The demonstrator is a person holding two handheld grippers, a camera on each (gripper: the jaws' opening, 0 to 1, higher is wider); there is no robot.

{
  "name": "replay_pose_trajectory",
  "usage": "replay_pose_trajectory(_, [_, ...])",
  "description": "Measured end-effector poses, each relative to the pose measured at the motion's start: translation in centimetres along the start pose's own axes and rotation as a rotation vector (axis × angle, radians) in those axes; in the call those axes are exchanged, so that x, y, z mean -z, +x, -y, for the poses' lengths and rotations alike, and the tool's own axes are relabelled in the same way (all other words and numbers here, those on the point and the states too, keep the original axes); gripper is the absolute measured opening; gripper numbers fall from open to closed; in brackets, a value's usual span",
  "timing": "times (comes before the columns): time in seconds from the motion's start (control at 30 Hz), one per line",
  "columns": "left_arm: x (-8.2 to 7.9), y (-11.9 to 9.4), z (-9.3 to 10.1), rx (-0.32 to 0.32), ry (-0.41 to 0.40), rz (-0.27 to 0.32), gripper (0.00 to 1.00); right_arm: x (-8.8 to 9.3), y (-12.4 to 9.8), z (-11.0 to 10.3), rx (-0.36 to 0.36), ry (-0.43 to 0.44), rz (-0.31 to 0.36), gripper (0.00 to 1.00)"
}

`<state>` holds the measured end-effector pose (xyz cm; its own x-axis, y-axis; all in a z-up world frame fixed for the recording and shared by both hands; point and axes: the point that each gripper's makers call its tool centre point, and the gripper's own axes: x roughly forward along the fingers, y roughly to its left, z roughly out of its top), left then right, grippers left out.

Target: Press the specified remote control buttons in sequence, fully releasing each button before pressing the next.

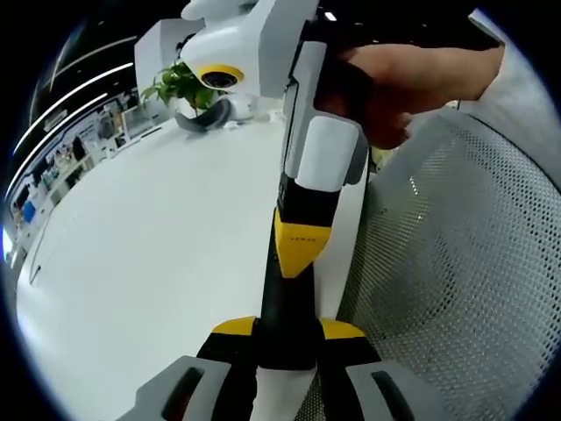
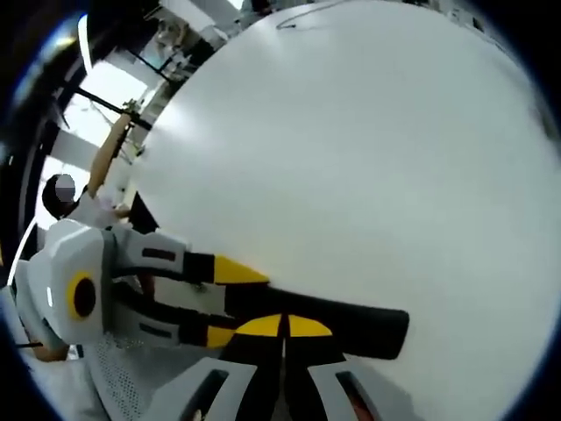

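Note:
A black remote control (image 1: 286, 303) is held over the white table (image 1: 158, 254), with my left gripper (image 1: 287, 330) shut on its near end. In the left gripper view my right gripper (image 1: 302, 253), held by a hand (image 1: 412, 83), comes down from above with its yellow tip on the remote's upper face. In the right gripper view my right gripper (image 2: 285, 326) has its jaws shut together, tips on the remote control (image 2: 359, 329). My left gripper (image 2: 231, 303) enters there from the left, its yellow jaws clamped on either side of the remote. No buttons are visible.
A potted green plant (image 1: 180, 86) stands at the table's far end. A grey mesh chair back (image 1: 456, 263) is beside the table edge. A thin cable (image 2: 298, 12) lies at the far side of the table (image 2: 368, 158). A person (image 2: 83, 206) is at the left.

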<state>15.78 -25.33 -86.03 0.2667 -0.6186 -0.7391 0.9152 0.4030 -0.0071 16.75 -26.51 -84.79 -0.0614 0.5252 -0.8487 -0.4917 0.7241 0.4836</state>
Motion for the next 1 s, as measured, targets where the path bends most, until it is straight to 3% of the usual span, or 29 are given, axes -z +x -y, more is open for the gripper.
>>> replay_pose_trajectory(0.3, [-0.01, -0.04, 0.02, -0.001, 0.000, -0.001, 0.25, 0.30, 0.69, -0.43, -0.004, -0.060, -0.021, 0.00])
replay_pose_trajectory(0.67, [0.02, -0.01, 0.00, 0.000, 0.000, 0.000, 0.25, 0.13, 0.70, -0.37, -0.012, -0.048, -0.020, 0.00])
replay_pose_trajectory(0.87, [0.02, -0.01, -0.02, 0.000, -0.004, 0.001, 0.24, 0.04, 0.81, -0.49, 0.019, -0.118, 0.001, 0.00])
replay_pose_trajectory(1.0, [0.03, 0.00, -0.02, -0.001, -0.001, -0.002, 0.24, -0.05, 0.82, -0.29, 0.016, -0.087, 0.003, 0.00])
